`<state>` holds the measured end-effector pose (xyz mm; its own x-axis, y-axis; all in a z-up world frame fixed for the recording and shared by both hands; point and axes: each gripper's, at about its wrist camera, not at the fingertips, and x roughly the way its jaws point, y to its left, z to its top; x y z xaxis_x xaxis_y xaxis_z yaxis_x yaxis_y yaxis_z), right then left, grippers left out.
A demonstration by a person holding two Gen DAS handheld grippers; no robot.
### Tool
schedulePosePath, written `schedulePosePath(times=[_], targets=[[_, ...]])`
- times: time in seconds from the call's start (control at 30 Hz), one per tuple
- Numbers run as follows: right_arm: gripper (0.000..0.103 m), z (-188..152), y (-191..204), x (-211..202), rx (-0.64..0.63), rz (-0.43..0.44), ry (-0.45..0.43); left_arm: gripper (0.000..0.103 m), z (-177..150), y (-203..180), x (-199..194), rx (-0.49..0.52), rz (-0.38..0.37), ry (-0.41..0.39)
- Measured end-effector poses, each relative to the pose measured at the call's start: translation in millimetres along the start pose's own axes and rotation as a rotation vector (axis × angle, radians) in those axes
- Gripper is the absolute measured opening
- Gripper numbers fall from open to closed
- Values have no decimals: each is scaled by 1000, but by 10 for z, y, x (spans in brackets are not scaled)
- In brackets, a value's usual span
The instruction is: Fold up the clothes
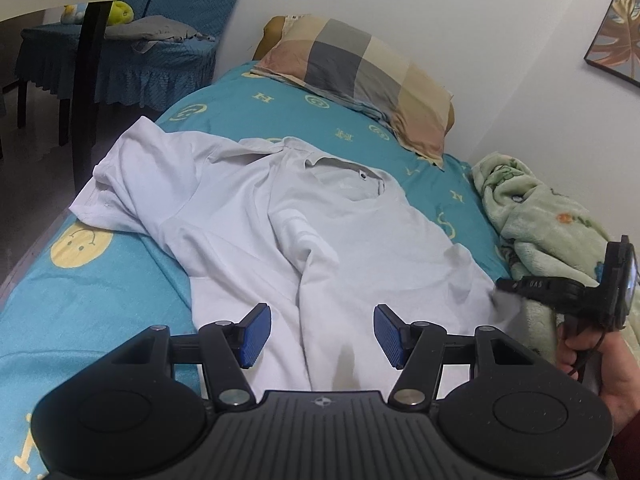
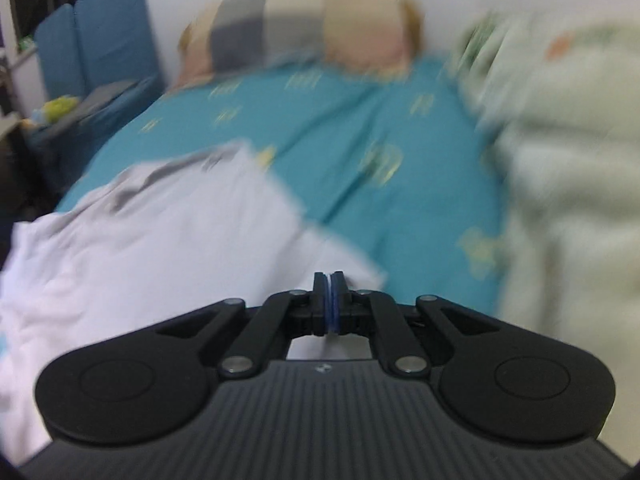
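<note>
A rumpled white polo shirt is pinched by the right hand-held gripper, the left hand-held gripper held wide, folding unfinished.

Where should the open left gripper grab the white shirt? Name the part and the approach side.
Judging by its pose, take the white shirt at the bottom hem nearest the left gripper, coming from the foot of the bed. That edge lies flat between its open jaws, opposite the corner the right gripper seems to pinch.
</note>
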<state>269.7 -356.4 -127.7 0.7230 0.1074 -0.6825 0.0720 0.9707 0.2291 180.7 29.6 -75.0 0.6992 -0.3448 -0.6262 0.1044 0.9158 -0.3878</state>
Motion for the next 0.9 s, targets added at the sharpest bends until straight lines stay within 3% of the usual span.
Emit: schedulePosePath(times=[0.13,0.17,0.2,0.27,0.33,0.5,0.73,0.77,0.8,0.9], targets=[[10,107,-123,-169,134,158,-56,60,7,23,-7,-12,-4,-3],[17,128,-149,-214,155,177,-75,60,9,20,-8,-12,-5,-4],[36,150,-175,-260,176,195,-94,60,10,19,-6,-13,-7,-3],[62,162,-261,-324,221,204,-119,60,6,9,-1,-15,-13,0],[63,171,-340,-339,265,201,-118,60,2,1,6,-16,-16,2],[63,138,-402,-202,294,31,-24,60,-4,15,27,-27,-16,7],[59,30,-382,226,232,-81,60,60,-13,15,79,-24,-16,15],[42,6,-374,308,217,-85,83,60,-15,14,84,-24,-16,15],[11,-20,-366,387,201,-93,114,60,-17,12,86,-25,-17,14],[6,33,-279,430,135,-159,109,60,-13,11,72,-28,-26,5]])
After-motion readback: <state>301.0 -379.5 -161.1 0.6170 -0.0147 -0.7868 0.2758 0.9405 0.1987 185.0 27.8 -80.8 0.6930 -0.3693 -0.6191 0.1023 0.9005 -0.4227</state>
